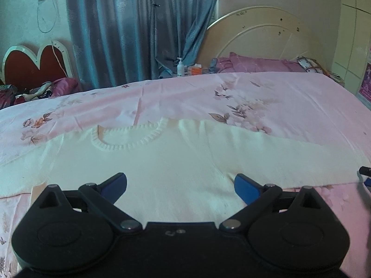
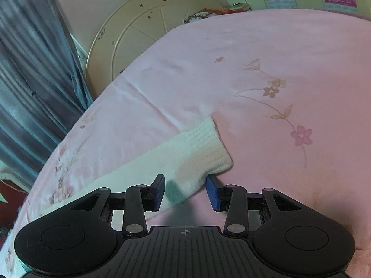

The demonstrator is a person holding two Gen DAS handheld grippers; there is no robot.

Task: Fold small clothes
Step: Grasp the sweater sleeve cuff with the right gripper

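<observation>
A cream knit sweater lies flat on the pink flowered bedsheet, its ribbed neckline facing away and one sleeve stretched to the right. My left gripper is open above the sweater's body, empty. In the right wrist view the sleeve's ribbed cuff lies on the sheet. My right gripper is open, with its fingers on either side of the sleeve just behind the cuff. The right gripper's tip shows at the left wrist view's right edge.
A round cream headboard and purple pillows stand at the bed's far end. A pump bottle and small items sit by the blue curtain. A red heart-shaped headboard is at the far left.
</observation>
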